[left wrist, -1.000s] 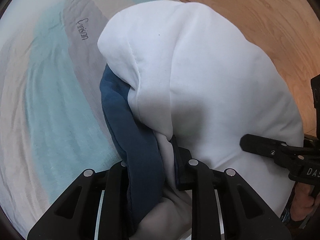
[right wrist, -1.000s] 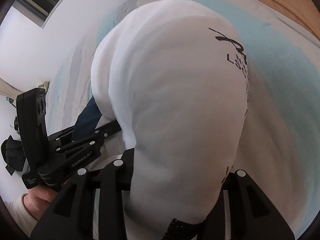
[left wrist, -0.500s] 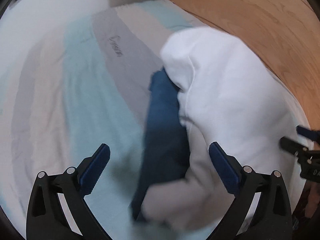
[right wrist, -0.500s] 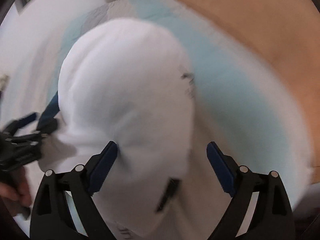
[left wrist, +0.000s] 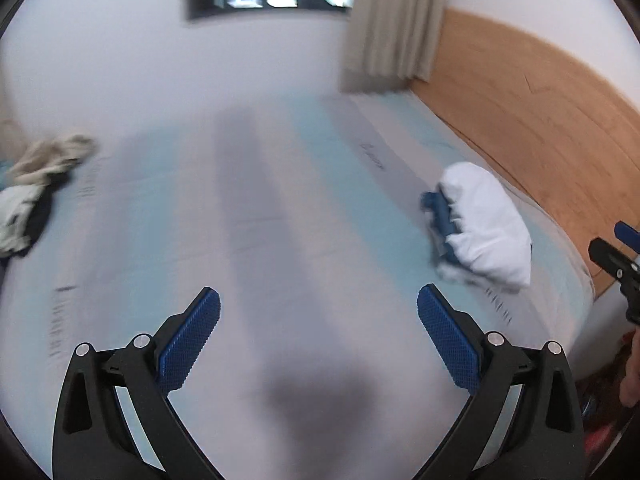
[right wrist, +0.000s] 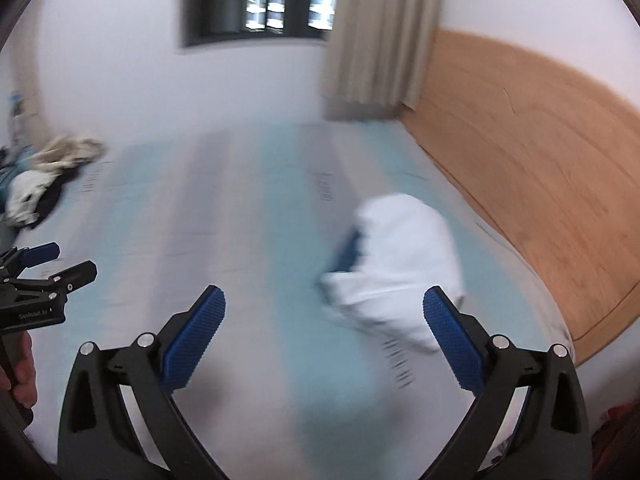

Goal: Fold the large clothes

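A folded white garment [left wrist: 486,222] with a blue garment [left wrist: 440,210] tucked under its left side lies on the striped bed near the wooden headboard. It also shows in the right wrist view [right wrist: 404,264], with the blue edge [right wrist: 344,256] at its left. My left gripper [left wrist: 318,338] is open and empty, raised well back from the bundle. My right gripper [right wrist: 324,340] is open and empty, above the bed just short of the bundle. Each gripper shows at the edge of the other's view.
The bed [left wrist: 260,220] has pale blue, grey and white stripes. A heap of unfolded clothes [left wrist: 36,188] lies at its far left, also in the right wrist view [right wrist: 48,176]. A wooden headboard [left wrist: 540,128] runs along the right. A window and curtain are behind.
Both grippers opened and let go of the white and blue bundle, then pulled up and back. The bundle now lies on the bed by the headboard.
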